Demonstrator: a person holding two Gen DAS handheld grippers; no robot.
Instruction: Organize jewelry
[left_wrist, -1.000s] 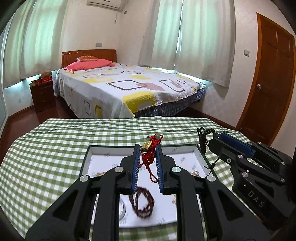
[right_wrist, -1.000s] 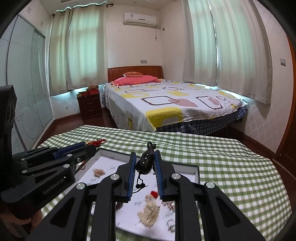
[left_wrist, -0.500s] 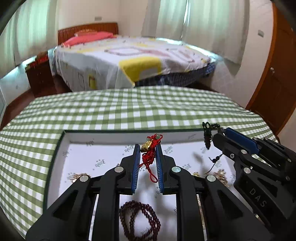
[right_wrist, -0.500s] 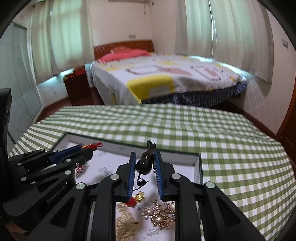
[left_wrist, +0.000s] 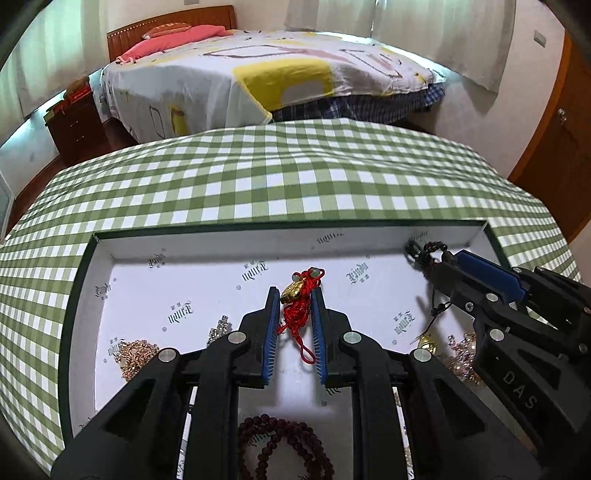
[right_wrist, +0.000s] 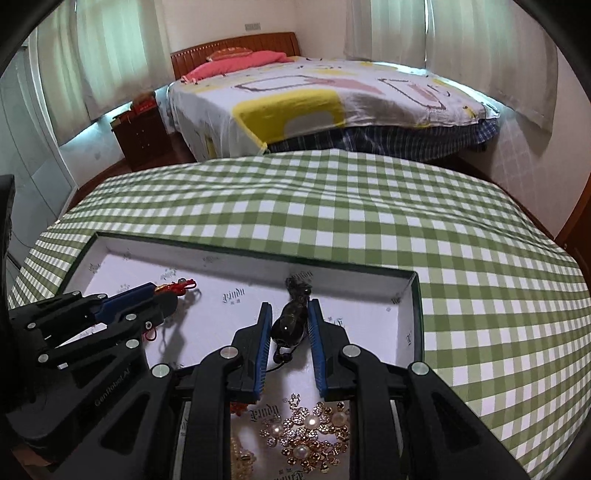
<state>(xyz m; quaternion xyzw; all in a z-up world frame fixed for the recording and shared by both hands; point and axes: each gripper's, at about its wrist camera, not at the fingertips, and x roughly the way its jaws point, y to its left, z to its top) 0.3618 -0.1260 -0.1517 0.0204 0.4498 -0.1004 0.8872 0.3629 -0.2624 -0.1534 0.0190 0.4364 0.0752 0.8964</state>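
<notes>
The left gripper (left_wrist: 294, 295) has its jaws pinching a red knotted charm (left_wrist: 297, 314) with a little gold piece on top, and it hangs over the middle of the white tray (left_wrist: 258, 243) on the green checked desk (left_wrist: 295, 177). The right gripper (right_wrist: 289, 314) has its jaws pinching a dark shiny pendant (right_wrist: 290, 325) near the far right corner of the tray. In the tray lie a dark red bead bracelet (left_wrist: 284, 450), a gold chain (left_wrist: 135, 356) and a pearl brooch (right_wrist: 310, 435).
</notes>
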